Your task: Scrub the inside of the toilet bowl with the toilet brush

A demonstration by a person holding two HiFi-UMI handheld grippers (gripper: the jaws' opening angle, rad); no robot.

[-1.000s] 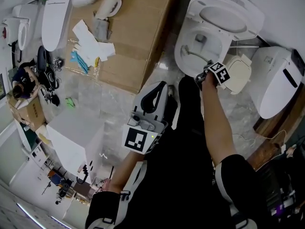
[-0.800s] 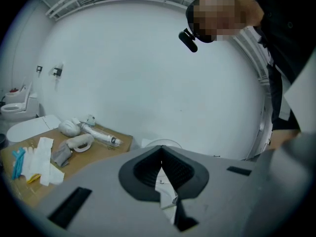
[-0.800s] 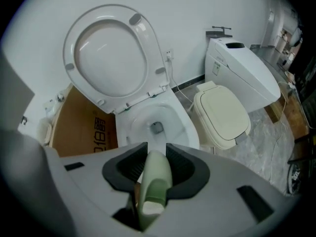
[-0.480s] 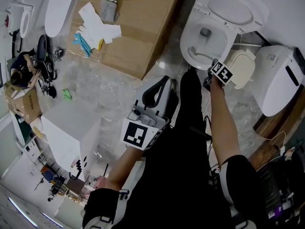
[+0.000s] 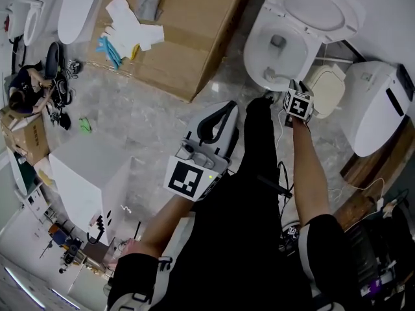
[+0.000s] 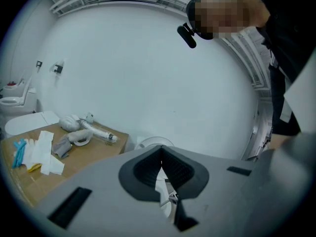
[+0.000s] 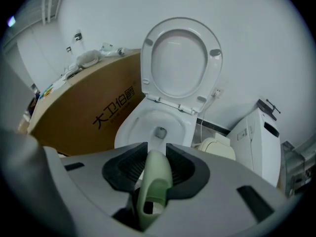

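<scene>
1. Clamping a pale green handle between their dark ribbed pads, the jaws of the right gripper [image 7: 157,148] hold the toilet brush [image 7: 154,191]. The handle runs up the middle of the right gripper view, and its bristle end cannot be made out there.
2. The toilet bowl [image 7: 127,127] lies just past those jaws, white, with its drain hole in sight. The seat and lid [image 7: 180,58] stand raised against the white wall.
3. In the head view the right gripper sits at the bowl's near rim, on an outstretched arm.
4. The left gripper [image 6: 161,152] has its jaws drawn nearly together, with only a thin slit between the pads and nothing held in it. It is held back near the person's body, well apart from the bowl.
5. To the left of the bowl, a large cardboard box [image 7: 94,117] with dark printed characters on its side stands touching it or nearly so.
6. On the box top lie white papers [image 6: 44,154], a blue item [image 6: 19,152] and some white fittings [image 6: 79,132].
7. To the right of the bowl, a cream-coloured container [image 7: 216,149] sits low on the floor, and a white fixture [image 7: 256,137] stands beyond it.
8. The floor [image 5: 149,118] is grey marbled tile — at the far left of the head view a person [image 5: 26,86] sits among cartons and clutter.
</scene>
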